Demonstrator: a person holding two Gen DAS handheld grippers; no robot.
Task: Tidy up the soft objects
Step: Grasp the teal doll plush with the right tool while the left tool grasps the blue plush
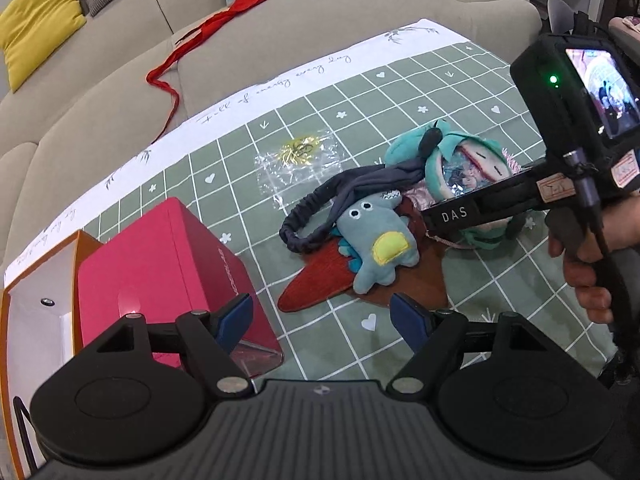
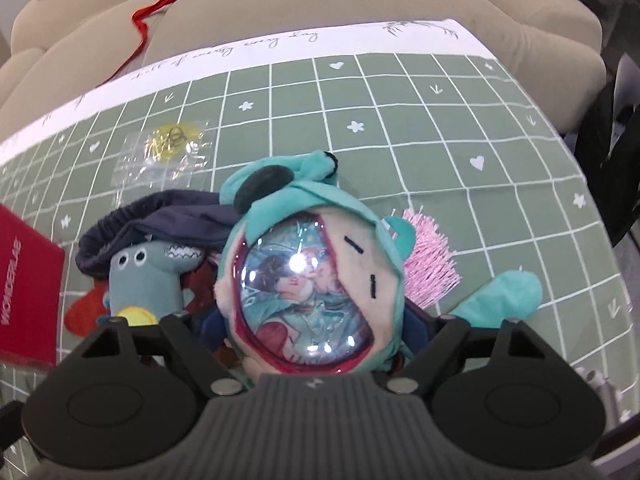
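A teal plush doll [image 2: 320, 248] with a shiny round badge on its face lies on the green checked cloth [image 2: 400, 120]. My right gripper [image 2: 316, 332] has its jaws around the doll's lower part and is shut on it. The doll also shows in the left wrist view [image 1: 460, 160], behind the right gripper's body. A blue-grey dinosaur plush [image 1: 376, 240] lies on a red felt piece [image 1: 320, 280] with a dark elastic headband [image 1: 340, 200]. My left gripper [image 1: 322, 320] is open and empty, just in front of the dinosaur.
A red box [image 1: 168, 264] and an open orange box [image 1: 36, 312] stand at the left. A clear plastic bag [image 1: 300, 164] lies behind the toys. A pink tassel [image 2: 428, 256] lies beside the doll. A beige sofa [image 1: 120, 92] with a red ribbon [image 1: 200, 36] is behind.
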